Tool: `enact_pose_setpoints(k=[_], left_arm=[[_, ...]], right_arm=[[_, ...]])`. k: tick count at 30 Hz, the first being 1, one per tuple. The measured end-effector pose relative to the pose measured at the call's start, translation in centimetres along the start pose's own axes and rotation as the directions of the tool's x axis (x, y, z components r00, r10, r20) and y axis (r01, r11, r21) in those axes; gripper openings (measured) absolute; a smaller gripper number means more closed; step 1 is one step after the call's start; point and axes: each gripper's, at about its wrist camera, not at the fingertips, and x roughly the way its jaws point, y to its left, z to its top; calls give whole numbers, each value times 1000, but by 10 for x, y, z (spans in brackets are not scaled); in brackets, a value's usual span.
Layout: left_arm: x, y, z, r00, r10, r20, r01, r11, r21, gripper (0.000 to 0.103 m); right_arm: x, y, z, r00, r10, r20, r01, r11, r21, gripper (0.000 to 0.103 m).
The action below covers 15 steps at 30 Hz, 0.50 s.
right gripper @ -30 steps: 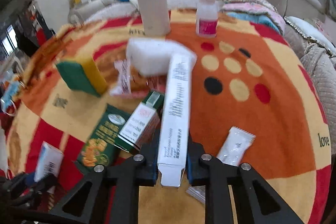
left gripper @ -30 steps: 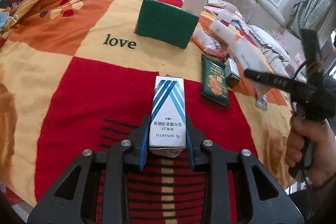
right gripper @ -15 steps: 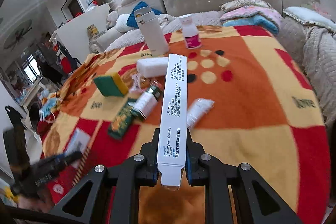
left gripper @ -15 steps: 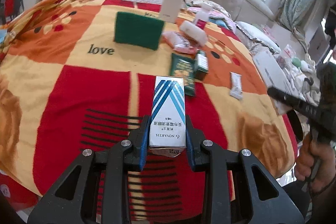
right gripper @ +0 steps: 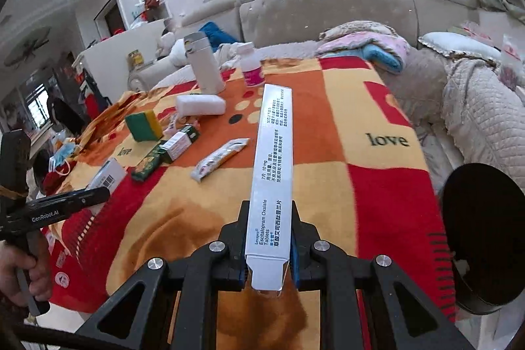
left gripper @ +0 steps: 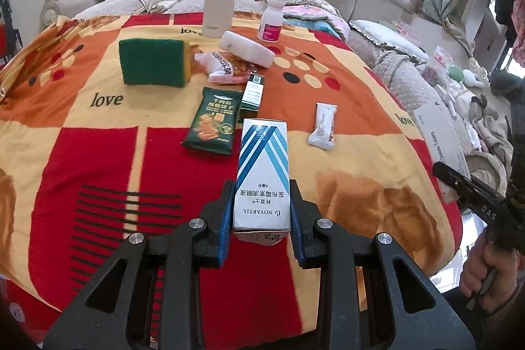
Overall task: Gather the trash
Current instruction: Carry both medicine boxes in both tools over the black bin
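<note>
Novartis box (left gripper: 262,176) clamped between left fingers (left gripper: 223,228), long tablet box (right gripper: 271,186) pinched between right fingers (right gripper: 295,248)

Right edge cuts off the black round object (right gripper: 482,238).

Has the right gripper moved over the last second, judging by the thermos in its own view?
Yes. The right gripper, shut on the long white box, has pulled back from the thermos, which now looks smaller and further left.
</note>
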Motion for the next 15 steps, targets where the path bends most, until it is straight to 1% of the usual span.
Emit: enact_pose_setpoints(k=[2, 5, 9, 15], left_arm=[[2, -3, 0, 1000, 6, 0, -6, 1000, -11, 27], [6, -8, 2, 1000, -4, -15, 4, 1000, -23, 27], [4, -18, 4, 1000, -1, -10, 0, 1000, -4, 27], [3, -37, 6, 1000, -15, -6, 15, 1000, 19, 27]], right_arm=[[-3, -2, 0, 1000, -8, 6, 8, 1000, 5, 18], [-5, -4, -2, 1000, -14, 4, 14, 1000, -4, 18], [-12, -7, -4, 999, -32, 13, 32, 999, -16, 18], [-28, -31, -6, 997, -70, 44, 67, 996, 57, 18]])
